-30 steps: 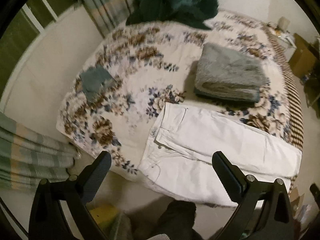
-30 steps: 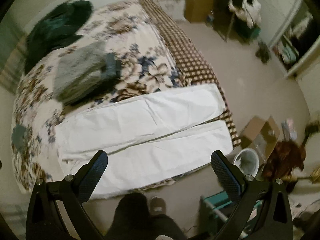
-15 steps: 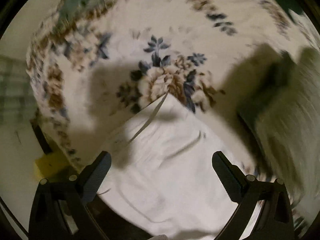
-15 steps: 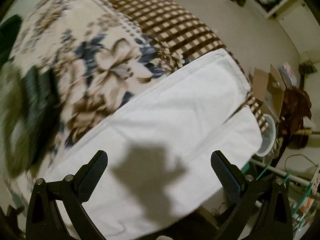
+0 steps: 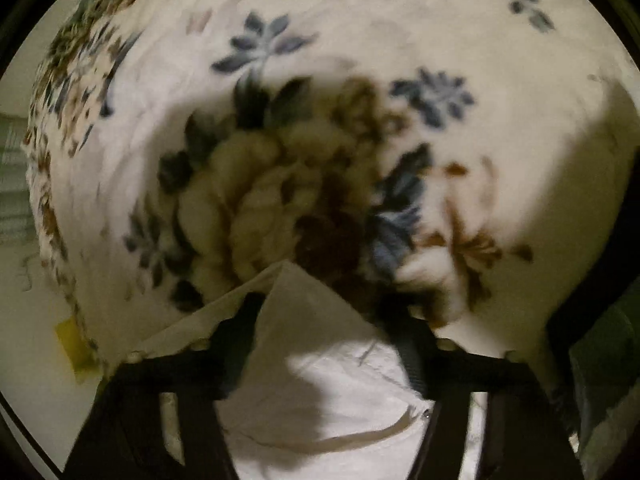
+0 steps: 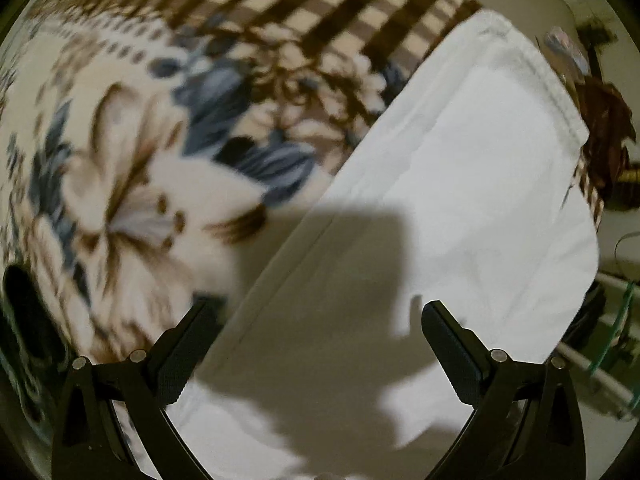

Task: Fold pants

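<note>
Closing on the waistband corner of the white pants (image 5: 320, 360), the left tool (image 5: 328, 320) points down at the bed (image 5: 360, 40). Its jaws are narrowing, with the raised corner of cloth standing between them. Blur hides whether the pads already press on it, so no grip is confirmed.

The pants lie flat on the floral blanket (image 5: 280, 184) near the bed's edge, the waist end under the left tool and the leg end under the right. In the right wrist view the leg (image 6: 460, 200) runs diagonally to its hem at the checked border (image 6: 320, 12).

The right tool (image 6: 320, 320) hangs above the leg with jaws wide apart, holding nothing. One finger is over the blanket and the other over the cloth, so the long edge of the leg lies between them.

Judgement: a tool at each end suits lifting one long side and laying it over the other leg. The fold itself is not yet begun.
</note>
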`<act>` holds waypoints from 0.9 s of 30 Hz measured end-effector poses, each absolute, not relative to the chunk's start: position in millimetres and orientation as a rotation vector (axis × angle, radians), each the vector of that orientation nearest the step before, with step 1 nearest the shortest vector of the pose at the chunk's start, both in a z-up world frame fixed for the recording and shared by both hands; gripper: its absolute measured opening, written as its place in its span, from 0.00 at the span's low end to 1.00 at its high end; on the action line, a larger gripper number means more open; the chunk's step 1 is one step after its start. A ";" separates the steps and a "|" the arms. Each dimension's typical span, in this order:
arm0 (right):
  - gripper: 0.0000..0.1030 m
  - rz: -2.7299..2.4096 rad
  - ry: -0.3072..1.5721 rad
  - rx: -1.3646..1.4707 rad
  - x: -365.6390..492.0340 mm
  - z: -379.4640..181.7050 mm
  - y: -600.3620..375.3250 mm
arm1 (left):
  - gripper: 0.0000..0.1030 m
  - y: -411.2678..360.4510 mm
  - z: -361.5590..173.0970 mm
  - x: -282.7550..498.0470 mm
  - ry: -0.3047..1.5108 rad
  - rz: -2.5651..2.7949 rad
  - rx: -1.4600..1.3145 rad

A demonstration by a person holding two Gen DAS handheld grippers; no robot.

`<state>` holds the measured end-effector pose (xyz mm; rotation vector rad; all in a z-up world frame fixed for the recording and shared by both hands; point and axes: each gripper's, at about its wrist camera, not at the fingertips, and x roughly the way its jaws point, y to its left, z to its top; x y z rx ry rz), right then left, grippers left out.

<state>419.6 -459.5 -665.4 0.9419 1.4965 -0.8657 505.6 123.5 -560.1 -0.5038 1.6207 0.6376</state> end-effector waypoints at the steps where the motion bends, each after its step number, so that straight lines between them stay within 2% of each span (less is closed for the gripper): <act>1: 1.00 -0.875 1.489 0.956 419.5 -669.3 -462.3 | 0.36 121.0 -556.6 504.5 1.608 0.634 -0.486; 2: 0.98 -0.881 1.480 0.967 419.6 -672.6 -464.6 | 0.28 119.6 -551.6 502.4 1.596 0.639 -0.466; 3: 0.92 -0.881 1.472 0.973 419.5 -675.1 -466.6 | 0.27 120.3 -546.8 498.3 1.577 0.625 -0.482; 4: 0.80 -0.880 1.464 0.973 419.1 -676.0 -468.0 | 0.25 120.1 -541.4 494.4 1.558 0.605 -0.502; 5: 0.73 -0.879 1.460 0.959 418.0 -675.5 -472.1 | 0.23 118.9 -535.0 490.6 1.534 0.581 -0.508; 6: 0.58 -0.869 1.456 0.937 418.4 -672.7 -472.3 | 0.22 118.3 -530.2 487.9 1.520 0.567 -0.511; 7: 0.32 -0.857 1.441 0.920 418.3 -667.6 -472.0 | 0.20 115.9 -522.5 483.3 1.498 0.545 -0.507; 9: 0.07 -0.832 1.421 0.891 417.9 -651.9 -468.1 | 0.19 113.6 -508.7 469.6 1.454 0.513 -0.494; 14: 0.04 -0.775 1.350 0.859 397.7 -608.8 -462.8 | 0.18 113.2 -453.3 431.2 1.353 0.442 -0.524; 18: 0.04 -0.721 1.294 0.870 359.0 -581.4 -464.3 | 0.18 123.6 -415.0 371.8 1.287 0.390 -0.536; 24: 0.04 -0.675 1.286 0.860 248.2 -538.9 -453.6 | 0.18 160.2 -431.9 297.7 1.297 0.395 -0.567; 27: 0.04 -0.681 1.337 0.831 183.8 -546.2 -451.3 | 0.18 165.1 -454.2 240.1 1.349 0.436 -0.562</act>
